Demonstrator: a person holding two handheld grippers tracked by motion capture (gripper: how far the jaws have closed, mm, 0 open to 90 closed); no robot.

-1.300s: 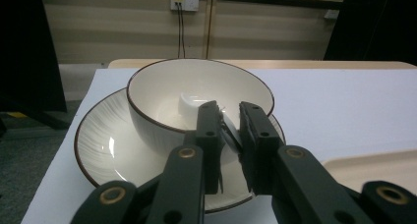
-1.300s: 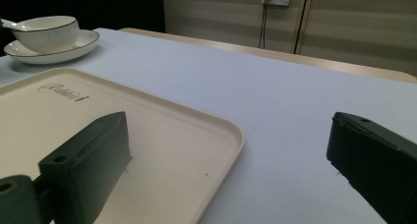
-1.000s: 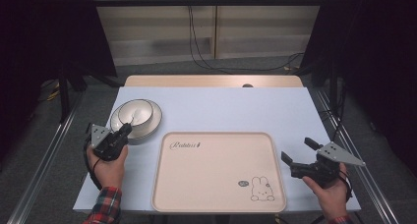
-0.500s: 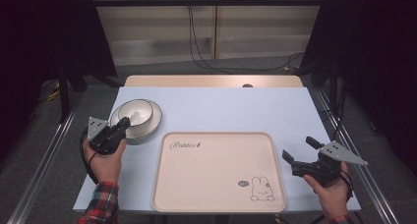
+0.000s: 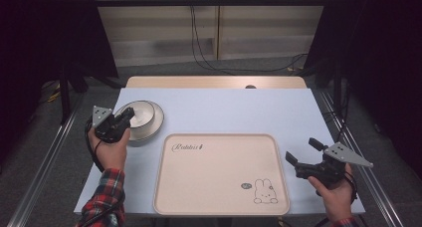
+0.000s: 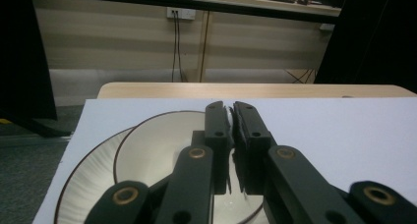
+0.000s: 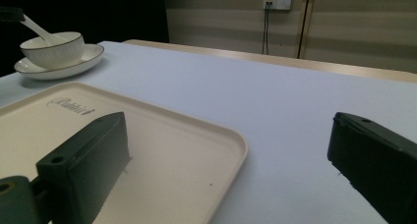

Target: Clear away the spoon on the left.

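Observation:
A white bowl point(image 5: 139, 113) with a dark rim stands on a matching saucer point(image 5: 156, 123) at the left of the white table. My left gripper point(image 5: 127, 115) reaches over the bowl's near-left edge, shut on the thin white handle of a spoon point(image 6: 229, 117). In the right gripper view the spoon point(image 7: 37, 27) slants up out of the bowl point(image 7: 54, 49) toward the left. My right gripper point(image 5: 302, 151) is held open above the table's right edge, beside the tray, with nothing between its jaws.
A beige tray point(image 5: 219, 172) with a rabbit drawing and the word "Rabbit" lies at the table's near middle. A wooden strip point(image 5: 214, 81) runs along the table's far edge. Cables hang down the wall behind.
My left hand has lifted and moved away from the person, bringing the shut gripper over the bowl's edge. The right hand has stayed where it was.

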